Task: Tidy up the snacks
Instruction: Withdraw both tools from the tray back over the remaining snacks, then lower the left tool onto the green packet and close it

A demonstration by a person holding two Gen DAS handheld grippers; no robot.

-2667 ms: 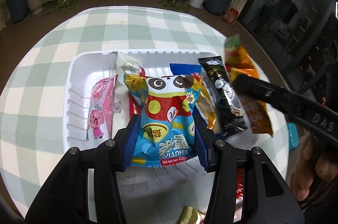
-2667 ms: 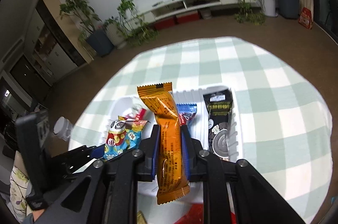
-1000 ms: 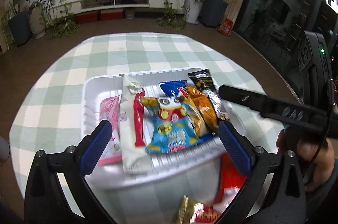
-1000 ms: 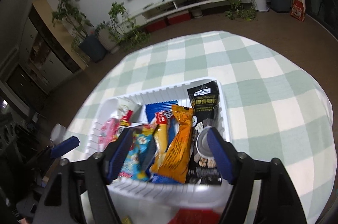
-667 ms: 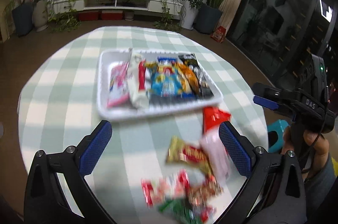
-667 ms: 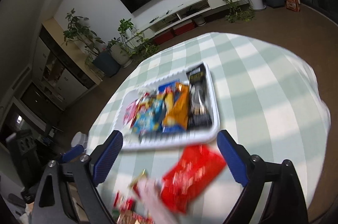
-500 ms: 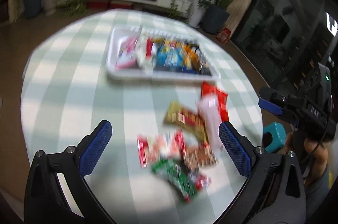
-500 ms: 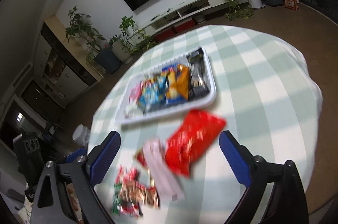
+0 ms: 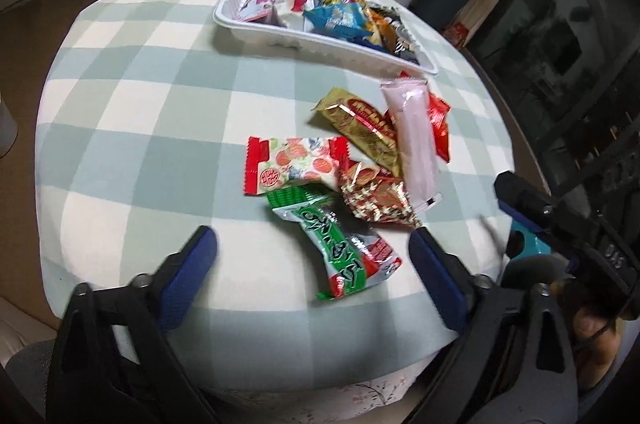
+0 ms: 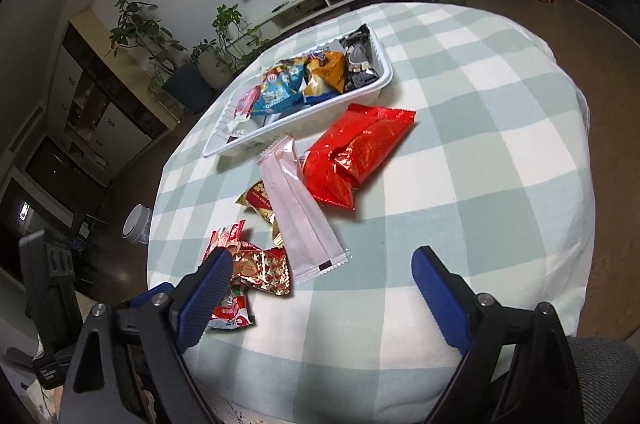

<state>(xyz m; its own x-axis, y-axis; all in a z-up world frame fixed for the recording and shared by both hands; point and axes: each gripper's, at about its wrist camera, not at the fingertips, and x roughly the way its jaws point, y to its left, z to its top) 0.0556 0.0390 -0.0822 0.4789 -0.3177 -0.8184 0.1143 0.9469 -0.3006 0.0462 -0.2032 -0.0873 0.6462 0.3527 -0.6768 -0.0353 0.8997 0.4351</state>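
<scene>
Pulled back from the white tray (image 9: 256,24) with both grippers wide open and holding nothing, left gripper (image 9: 312,252) now closest to the green snack pack (image 9: 340,244), lying longways between its jaws, right gripper (image 10: 320,264) beside.

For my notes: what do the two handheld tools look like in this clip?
Both match: the left tool and right tool have black angular frames with silver bolts and two fingers faced with ribbed blue pads. From the left view, the right tool's black body shows pale lettering, too blurred to read, and a bare hand grips it.
</scene>
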